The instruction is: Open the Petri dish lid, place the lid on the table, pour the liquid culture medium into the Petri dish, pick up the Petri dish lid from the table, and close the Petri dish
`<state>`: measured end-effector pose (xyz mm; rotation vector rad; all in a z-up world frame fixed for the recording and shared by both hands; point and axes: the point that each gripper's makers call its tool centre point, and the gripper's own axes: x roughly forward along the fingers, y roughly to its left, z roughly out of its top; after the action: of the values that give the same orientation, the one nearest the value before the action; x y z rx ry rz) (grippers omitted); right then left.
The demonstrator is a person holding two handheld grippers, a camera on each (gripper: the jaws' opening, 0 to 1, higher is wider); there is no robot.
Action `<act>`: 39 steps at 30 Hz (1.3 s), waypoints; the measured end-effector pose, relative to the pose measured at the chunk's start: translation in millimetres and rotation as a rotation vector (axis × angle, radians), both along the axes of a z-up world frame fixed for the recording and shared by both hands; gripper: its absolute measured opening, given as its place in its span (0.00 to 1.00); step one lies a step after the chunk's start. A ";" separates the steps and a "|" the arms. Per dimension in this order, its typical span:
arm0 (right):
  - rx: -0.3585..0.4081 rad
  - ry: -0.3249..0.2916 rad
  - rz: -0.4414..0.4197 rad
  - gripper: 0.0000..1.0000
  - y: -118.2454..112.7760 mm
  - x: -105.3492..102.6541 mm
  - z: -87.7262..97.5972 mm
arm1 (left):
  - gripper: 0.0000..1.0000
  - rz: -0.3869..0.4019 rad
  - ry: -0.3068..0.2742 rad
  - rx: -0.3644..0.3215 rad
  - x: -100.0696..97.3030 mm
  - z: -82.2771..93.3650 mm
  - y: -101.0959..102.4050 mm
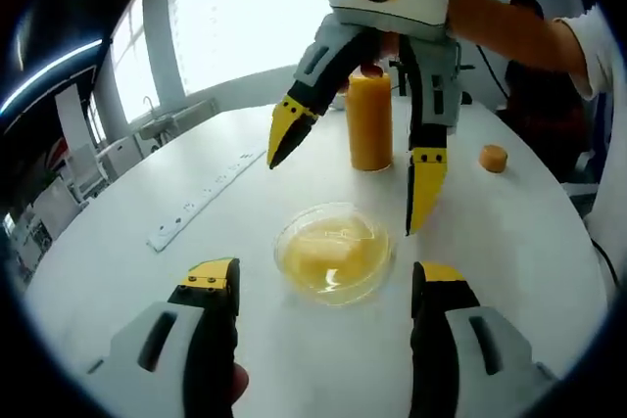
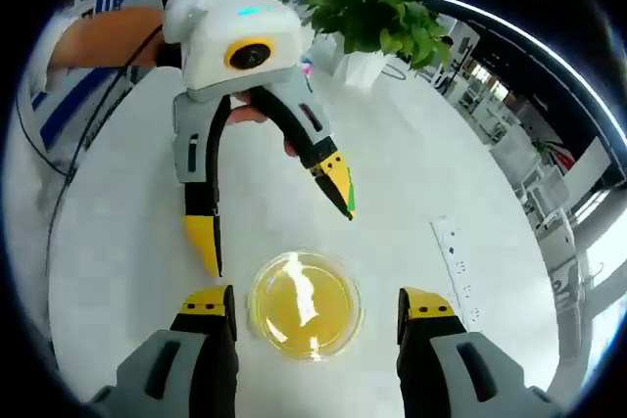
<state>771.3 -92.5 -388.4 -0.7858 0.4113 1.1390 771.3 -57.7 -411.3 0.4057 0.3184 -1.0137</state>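
Two grippers face each other over a white table (image 1: 509,242), both with jaws spread apart and holding nothing. In the left gripper view, a white power strip (image 1: 201,201) lies at centre left. The left gripper (image 1: 325,286) rises from the bottom edge, its yellow tips on either side of the Petri dish (image 1: 334,252), which sits at centre with yellow liquid inside and its lid on. Above it hangs the right gripper (image 1: 353,163); behind stands an orange bottle (image 1: 369,122), and an orange cap (image 1: 494,159) lies at right. In the right gripper view, the left gripper (image 2: 274,222) hangs at upper left over the dish (image 2: 304,303), which lies between the right gripper's (image 2: 318,310) tips; a potted plant (image 2: 367,22) stands at top.
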 end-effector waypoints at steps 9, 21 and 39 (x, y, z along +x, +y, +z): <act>0.245 -0.136 -0.079 0.62 -20.7 -33.2 41.5 | 0.61 0.133 -0.111 -0.090 -15.2 39.1 23.3; 0.556 -0.272 -0.284 0.63 -80.7 -64.8 90.8 | 0.60 0.268 -0.209 -0.185 -47.1 73.7 53.3; 0.740 -0.499 -0.710 0.60 -219.7 -105.1 122.8 | 0.59 0.631 -0.386 -0.368 -112.2 115.7 137.5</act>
<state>666.3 -312.2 -265.6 -0.2007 -0.1622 0.3377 659.1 79.7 -295.7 0.1385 -0.0942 -0.3464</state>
